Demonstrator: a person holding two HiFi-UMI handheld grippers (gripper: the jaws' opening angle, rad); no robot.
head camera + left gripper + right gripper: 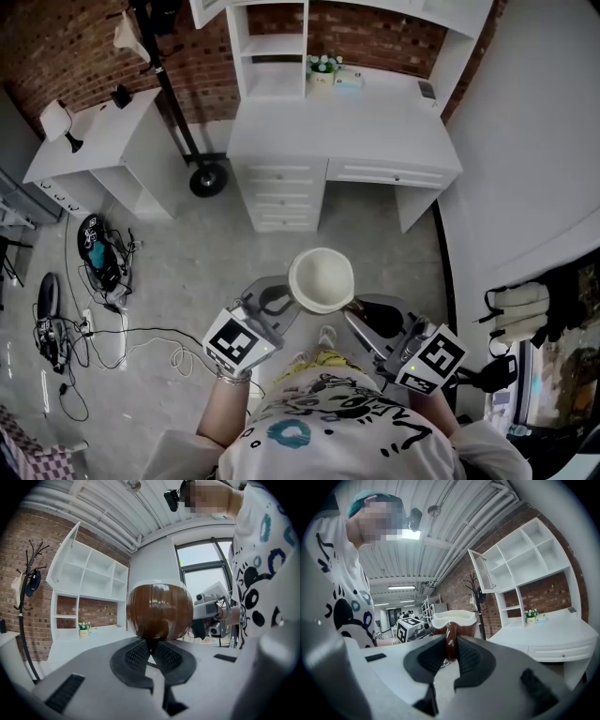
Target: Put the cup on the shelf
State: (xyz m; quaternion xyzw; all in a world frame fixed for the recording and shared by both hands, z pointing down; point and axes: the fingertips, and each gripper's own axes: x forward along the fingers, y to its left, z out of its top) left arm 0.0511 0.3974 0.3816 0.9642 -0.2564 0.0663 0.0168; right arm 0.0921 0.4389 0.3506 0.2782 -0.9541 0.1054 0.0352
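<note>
A cup, brown outside and cream inside [322, 278], hangs upright over the floor in front of the person, held between both grippers. My right gripper [354, 309] is shut on its brown handle [451, 641], with the cup's cream rim [453, 618] just beyond the pads. My left gripper [281, 302] reaches in from the other side. Its jaws [150, 645] stand nearly together, pinching the bottom edge of the round brown cup [160, 611]. The white shelf unit [272, 47] stands on the white desk [375, 122] ahead, well beyond the cup. It also shows as the shelf unit [89, 573] and the shelf unit [520, 559].
A small flower pot [322, 71] and a pale box sit on the desk by the shelf. A white side table [103, 141] stands at the left, next to a black coat stand on a wheeled base [206, 178]. Cables and gear [94, 253] lie on the floor at the left.
</note>
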